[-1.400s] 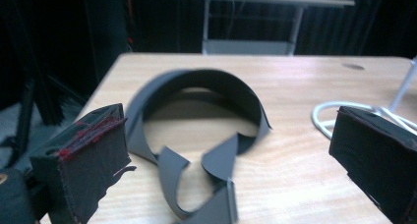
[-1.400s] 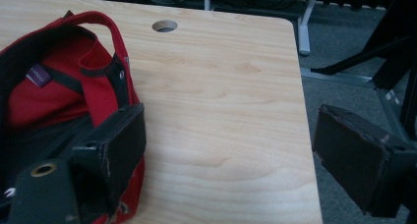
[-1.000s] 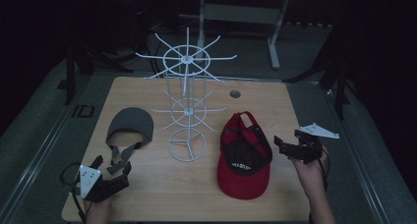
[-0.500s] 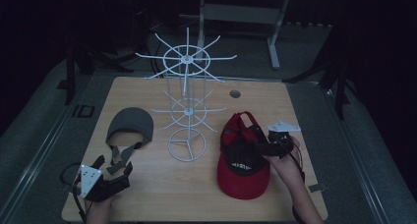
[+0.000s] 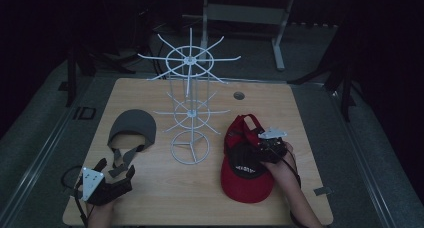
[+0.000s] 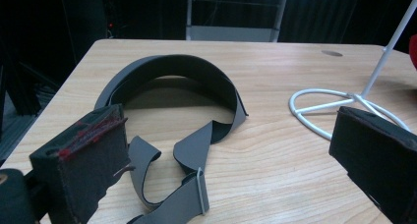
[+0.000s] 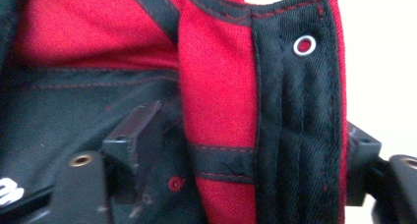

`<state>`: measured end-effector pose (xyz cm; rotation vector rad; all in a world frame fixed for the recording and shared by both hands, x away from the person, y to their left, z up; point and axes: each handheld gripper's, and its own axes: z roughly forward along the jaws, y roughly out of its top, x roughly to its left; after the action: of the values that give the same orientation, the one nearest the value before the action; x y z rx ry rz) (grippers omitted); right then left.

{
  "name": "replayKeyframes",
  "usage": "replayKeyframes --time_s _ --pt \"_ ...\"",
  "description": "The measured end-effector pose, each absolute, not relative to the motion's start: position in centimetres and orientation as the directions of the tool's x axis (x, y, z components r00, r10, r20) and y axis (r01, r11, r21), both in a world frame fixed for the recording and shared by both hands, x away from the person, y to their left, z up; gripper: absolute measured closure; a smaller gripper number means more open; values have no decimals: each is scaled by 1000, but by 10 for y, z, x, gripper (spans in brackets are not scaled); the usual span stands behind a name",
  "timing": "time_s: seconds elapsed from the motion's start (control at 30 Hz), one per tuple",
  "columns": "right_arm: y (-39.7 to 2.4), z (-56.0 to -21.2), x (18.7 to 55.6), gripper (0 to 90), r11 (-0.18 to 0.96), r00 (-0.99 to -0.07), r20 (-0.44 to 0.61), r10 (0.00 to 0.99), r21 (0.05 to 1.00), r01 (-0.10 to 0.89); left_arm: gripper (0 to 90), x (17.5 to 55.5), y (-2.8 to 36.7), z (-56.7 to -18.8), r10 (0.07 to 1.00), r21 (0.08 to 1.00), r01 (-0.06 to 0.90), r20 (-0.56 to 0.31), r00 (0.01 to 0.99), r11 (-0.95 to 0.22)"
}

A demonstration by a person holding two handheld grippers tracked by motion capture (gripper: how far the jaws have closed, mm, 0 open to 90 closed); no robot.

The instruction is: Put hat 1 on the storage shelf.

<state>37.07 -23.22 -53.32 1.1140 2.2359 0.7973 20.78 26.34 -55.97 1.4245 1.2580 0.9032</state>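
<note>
The red and black cap [image 5: 246, 165] lies on the counter [image 5: 310, 113] just right of the white wire rack [image 5: 190, 108]. Its long axis runs toward and away from the person, brim nearest the person.

The right gripper [image 5: 269, 149] straddles the cap's side wall [image 7: 255, 111], and its jaws have just been closing around it. Pad contact cannot be told, so the closing should be finished on the seamed wall before any lift.

The left gripper [image 5: 102, 183] rests wide open near the grey visor [image 6: 172, 86].

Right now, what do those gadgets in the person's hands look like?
Both are black handheld tools. The left gripper has two blocky black jaws with padded faces flecked red, a grey three-cornered plate on top and a black cable trailing behind. The right gripper carries the same pale plate.
</note>
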Motion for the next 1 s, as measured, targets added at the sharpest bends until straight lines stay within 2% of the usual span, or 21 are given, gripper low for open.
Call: replayKeyframes --time_s 0.1,0.3,0.43,0.63,1.0 --pt "-232 -537 371 357 494 -530 -186 828 690 529 17 208 263 -560 979 970 242 -82 186 35" --pt "-233 -547 372 534 494 -530 -171 831 666 559 17 208 264 -560 980 969 242 -85 180 40" --pt "-231 -547 371 606 520 -544 -198 815 664 538 17 209 265 -560 981 969 244 -83 175 38" --pt "-230 -546 372 843 556 -556 -238 796 648 520 17 208 266 -560 983 970 240 -80 165 38" --pt "-244 -511 361 855 481 -513 -211 832 734 479 17 208 265 -560 984 972 234 -60 166 20"
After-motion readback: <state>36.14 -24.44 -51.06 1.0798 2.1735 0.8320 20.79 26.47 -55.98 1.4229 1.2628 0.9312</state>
